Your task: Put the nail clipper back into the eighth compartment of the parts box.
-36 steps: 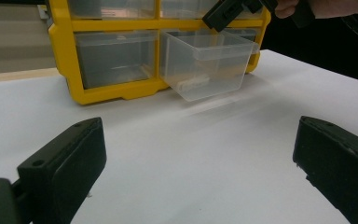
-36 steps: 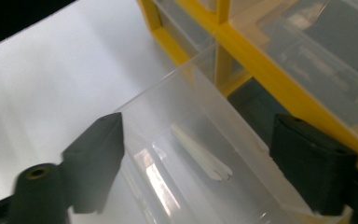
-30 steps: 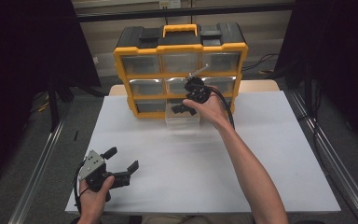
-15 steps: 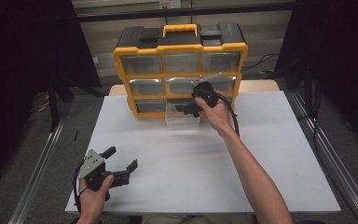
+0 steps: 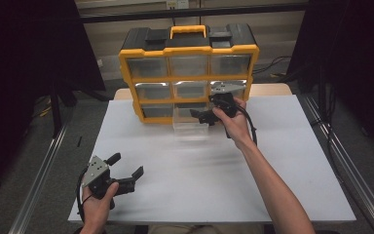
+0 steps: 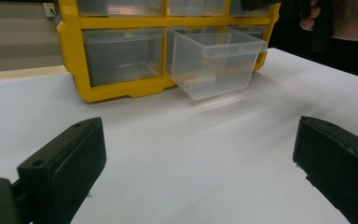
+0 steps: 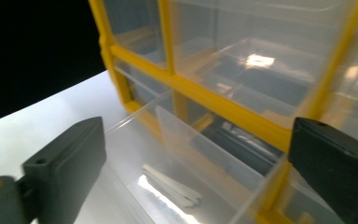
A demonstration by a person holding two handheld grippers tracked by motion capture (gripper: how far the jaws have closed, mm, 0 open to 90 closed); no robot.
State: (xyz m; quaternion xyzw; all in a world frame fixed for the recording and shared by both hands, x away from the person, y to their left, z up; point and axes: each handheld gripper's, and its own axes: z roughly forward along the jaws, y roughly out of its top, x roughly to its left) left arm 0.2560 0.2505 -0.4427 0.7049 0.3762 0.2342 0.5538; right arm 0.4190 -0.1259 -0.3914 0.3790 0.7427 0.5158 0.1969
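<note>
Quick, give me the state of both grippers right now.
Left gripper: open, holding nothing, low over the white table.
Right gripper: open, holding nothing, over the pulled-out clear drawer.

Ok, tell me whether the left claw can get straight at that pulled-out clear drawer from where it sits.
Probably yes. The left claw is open near the table's front edge, and bare white table lies between it and the clear drawer. The right claw hovering over the drawer could crowd it.
</note>
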